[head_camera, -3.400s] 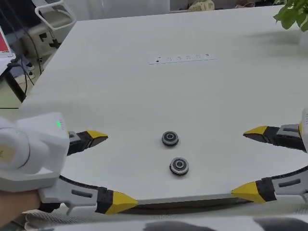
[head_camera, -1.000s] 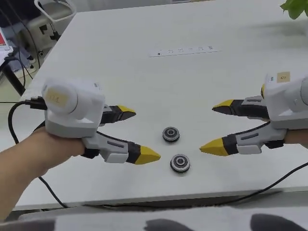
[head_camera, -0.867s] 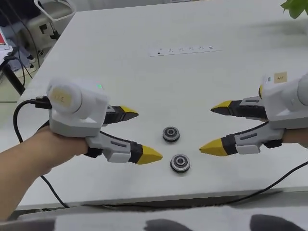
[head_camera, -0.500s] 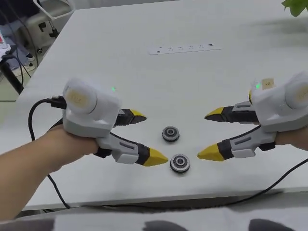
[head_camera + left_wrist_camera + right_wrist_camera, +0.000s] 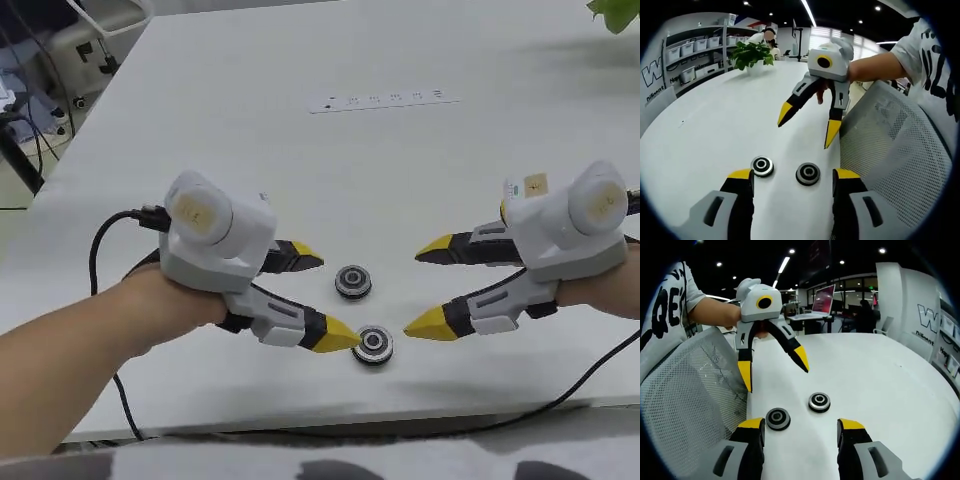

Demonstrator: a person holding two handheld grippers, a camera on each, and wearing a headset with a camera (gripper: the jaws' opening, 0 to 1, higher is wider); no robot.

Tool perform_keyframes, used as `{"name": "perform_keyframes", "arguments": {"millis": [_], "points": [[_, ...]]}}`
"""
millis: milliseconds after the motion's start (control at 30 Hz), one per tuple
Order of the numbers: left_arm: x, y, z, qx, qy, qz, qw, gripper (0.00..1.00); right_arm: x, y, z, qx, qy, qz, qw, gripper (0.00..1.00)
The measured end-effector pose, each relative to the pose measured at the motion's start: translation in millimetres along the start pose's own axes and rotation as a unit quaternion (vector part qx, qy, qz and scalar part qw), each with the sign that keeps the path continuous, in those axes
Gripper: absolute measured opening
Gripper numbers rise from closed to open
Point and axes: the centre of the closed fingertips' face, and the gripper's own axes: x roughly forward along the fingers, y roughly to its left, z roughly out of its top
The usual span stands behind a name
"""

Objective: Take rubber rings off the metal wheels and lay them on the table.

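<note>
- Black rubber rings (image 5: 339, 284) appear seated on the far wheel (image 5: 352, 282) and the near wheel (image 5: 372, 345), lower centre of the head view, on the table (image 5: 420, 160).
- Left claw (image 5: 330, 298) and right claw (image 5: 420, 290): wide, empty, flanking both.
- Risk: the left claw's lower tip, just beside the near wheel, could knock it toward the table edge.
- Left gripper view adds a mesh chair back (image 5: 890, 145) past that edge; head view adds a socket strip (image 5: 385, 100).

- how's the left gripper (image 5: 337, 300) held?
- jaws wide apart, yellow tips pointing right, one jaw lower and nearer the person. the bare left forearm (image 5: 70, 350) comes in from the lower left.
- and the right gripper (image 5: 414, 292)?
- mirrored: jaws spread, tips pointing left toward the other's tips, near but apart. the right hand (image 5: 605, 290) holds it at the head view's right edge.
</note>
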Motion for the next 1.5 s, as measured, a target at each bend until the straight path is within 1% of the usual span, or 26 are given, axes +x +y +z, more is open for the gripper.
{"name": "perform_keyframes", "arguments": {"millis": [167, 333, 467, 633, 767, 900, 1067, 1167, 1367, 1500], "points": [[8.1, -3.6, -1.4, 0.0, 0.005, -0.008, 1.0, 0.58, 3.3, 0.9, -3.5, 0.003, 0.003, 0.004, 1.0, 0.56], [15.3, -7.7, -3.9, 0.011, 0.017, -0.018, 0.9996, 0.56, 6.1, 2.9, -7.9, -0.001, 0.009, 0.009, 0.9999, 0.55], [19.9, -8.7, -5.0, 0.011, 0.017, -0.024, 0.9995, 0.54, 6.9, 3.2, -8.7, 0.001, 0.008, 0.01, 0.9999, 0.55], [26.2, -11.8, -6.9, 0.011, 0.022, -0.032, 0.9992, 0.47, 7.2, 3.1, -10.6, 0.005, 0.009, 0.009, 0.9999, 0.55], [30.5, -15.4, -8.1, 0.015, 0.025, -0.04, 0.9988, 0.44, 7.8, 4.5, -12.6, 0.006, 0.01, 0.011, 0.9999, 0.54], [33.6, -19.8, -10.8, 0.018, 0.031, -0.05, 0.9981, 0.37, 8.5, 5.9, -14.5, 0.007, 0.013, 0.013, 0.9998, 0.54], [36.2, -24.9, -12.5, 0.022, 0.034, -0.057, 0.9975, 0.33, 9.1, 7.7, -17.1, 0.005, 0.018, 0.015, 0.9997, 0.54], [37.9, -28.7, -13.0, 0.018, 0.034, -0.065, 0.9971, 0.31, 9.4, 7.9, -18.1, 0.007, 0.02, 0.016, 0.9997, 0.54], [41.8, -32.3, -15.1, 0.018, 0.036, -0.072, 0.9966, 0.26, 9.9, 8.8, -18.1, 0.008, 0.02, 0.017, 0.9996, 0.54], [43.0, -33.8, -18.6, 0.025, 0.042, -0.074, 0.996, 0.2, 10.7, 9.5, -18.9, 0.008, 0.021, 0.019, 0.9996, 0.54]]}}
